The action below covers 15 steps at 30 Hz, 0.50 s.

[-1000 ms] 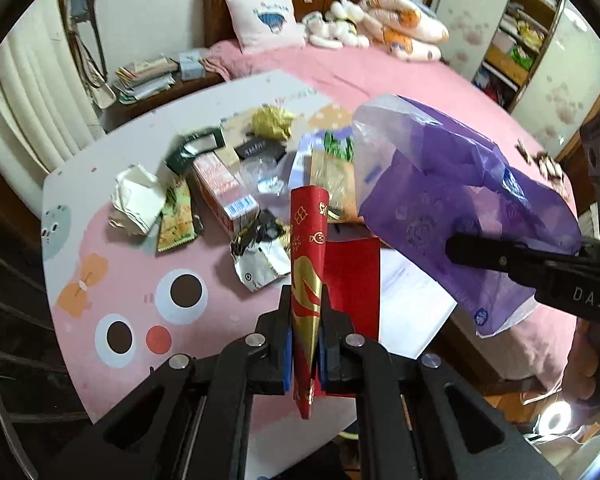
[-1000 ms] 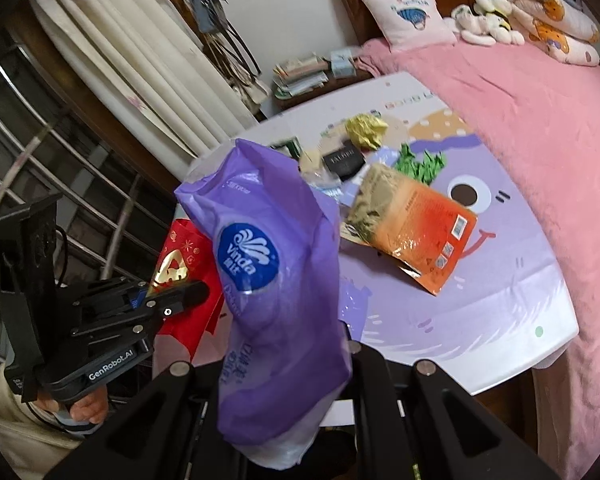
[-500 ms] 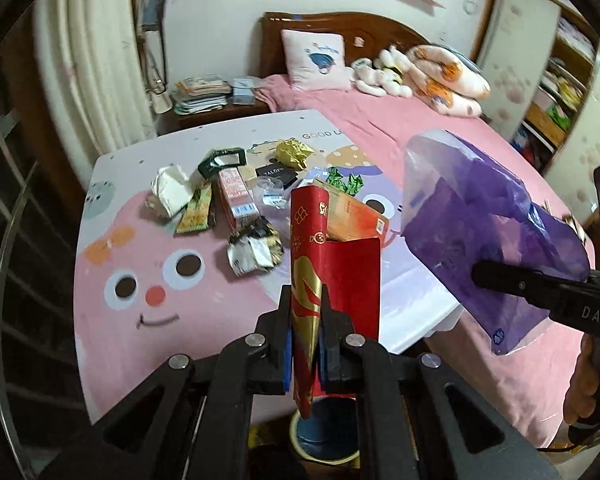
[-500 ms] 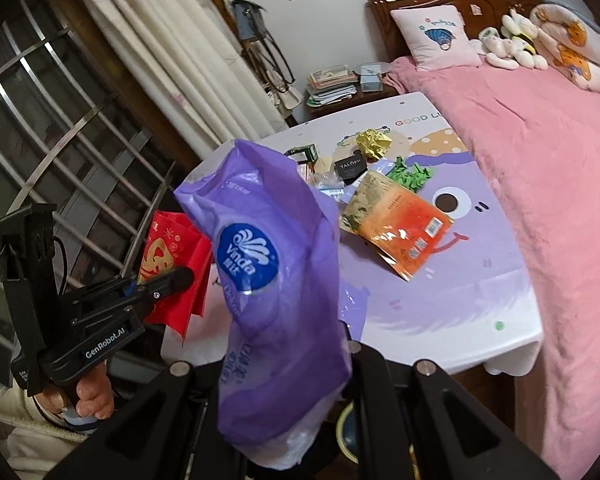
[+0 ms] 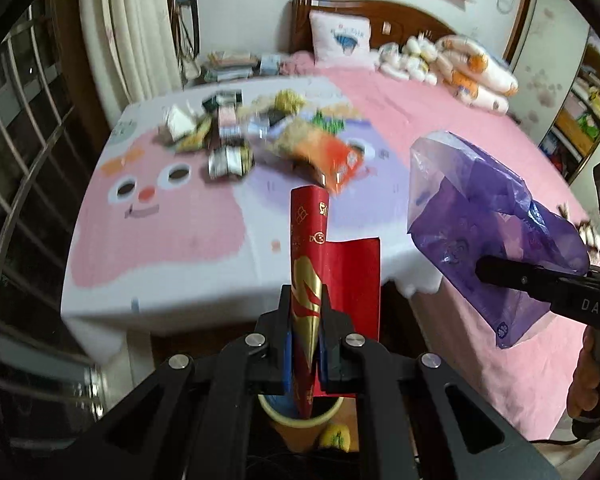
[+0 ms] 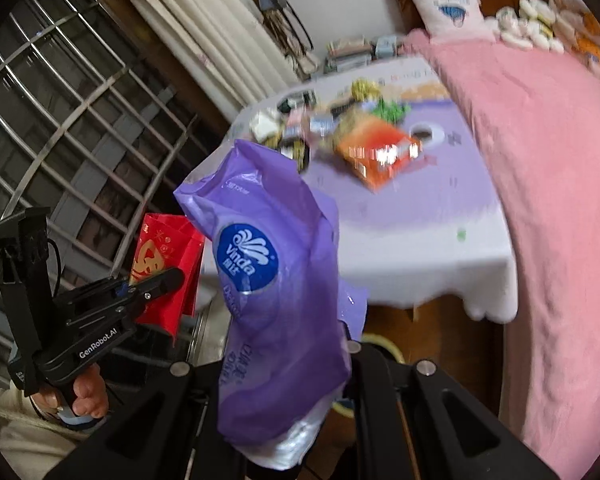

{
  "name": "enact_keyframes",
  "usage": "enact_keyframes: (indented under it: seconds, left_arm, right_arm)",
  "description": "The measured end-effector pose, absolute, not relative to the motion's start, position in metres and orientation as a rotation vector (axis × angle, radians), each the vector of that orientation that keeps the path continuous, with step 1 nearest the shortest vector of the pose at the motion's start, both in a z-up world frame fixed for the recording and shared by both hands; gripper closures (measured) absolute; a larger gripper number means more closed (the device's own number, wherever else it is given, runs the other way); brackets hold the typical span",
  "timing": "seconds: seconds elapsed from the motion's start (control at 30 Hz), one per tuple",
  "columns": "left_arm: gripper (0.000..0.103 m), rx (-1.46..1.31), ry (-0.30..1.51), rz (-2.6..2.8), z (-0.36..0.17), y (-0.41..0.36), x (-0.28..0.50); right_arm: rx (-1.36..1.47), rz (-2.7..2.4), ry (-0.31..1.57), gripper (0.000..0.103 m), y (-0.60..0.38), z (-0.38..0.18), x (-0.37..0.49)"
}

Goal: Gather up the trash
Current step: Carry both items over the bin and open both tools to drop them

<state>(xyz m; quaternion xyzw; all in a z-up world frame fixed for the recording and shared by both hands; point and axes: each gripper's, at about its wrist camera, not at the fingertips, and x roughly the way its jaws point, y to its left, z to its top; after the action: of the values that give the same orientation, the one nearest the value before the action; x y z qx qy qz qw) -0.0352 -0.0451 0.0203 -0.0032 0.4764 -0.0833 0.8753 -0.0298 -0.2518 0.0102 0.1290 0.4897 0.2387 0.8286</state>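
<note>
My left gripper is shut on a red and gold paper envelope, held upright off the table's near edge, above a round bin on the floor. My right gripper is shut on a purple Vinda plastic wrapper, which also shows in the left wrist view. The left gripper and the envelope show at left in the right wrist view. Several wrappers lie in a blurred pile on the far part of the table, with an orange snack bag.
A bed with a pink cover runs along the right of the table. A metal railing stands on the left. Curtains, a coat rack and a nightstand with books stand at the back. A yellow object lies beside the bin.
Both grippers have pulled back from the table with their items. The table now lies farther off and the bin on the floor shows under the left gripper.
</note>
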Motion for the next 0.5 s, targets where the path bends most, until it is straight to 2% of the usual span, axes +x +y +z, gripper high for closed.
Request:
enact_keyframes:
  seconds: [0.3,0.5]
  left_arm:
    - [0.096,0.046,1.158,-0.142,-0.020,-0.050,-0.075]
    - [0.095,0.005,1.258,-0.171,-0.073,-0.050,-0.078]
  right_arm:
    - [0.313,0.484,1.214,0.095,-0.254,-0.067,-0.068]
    - [0.366,0.409,1.368,0.095,-0.247,-0.137,-0.083]
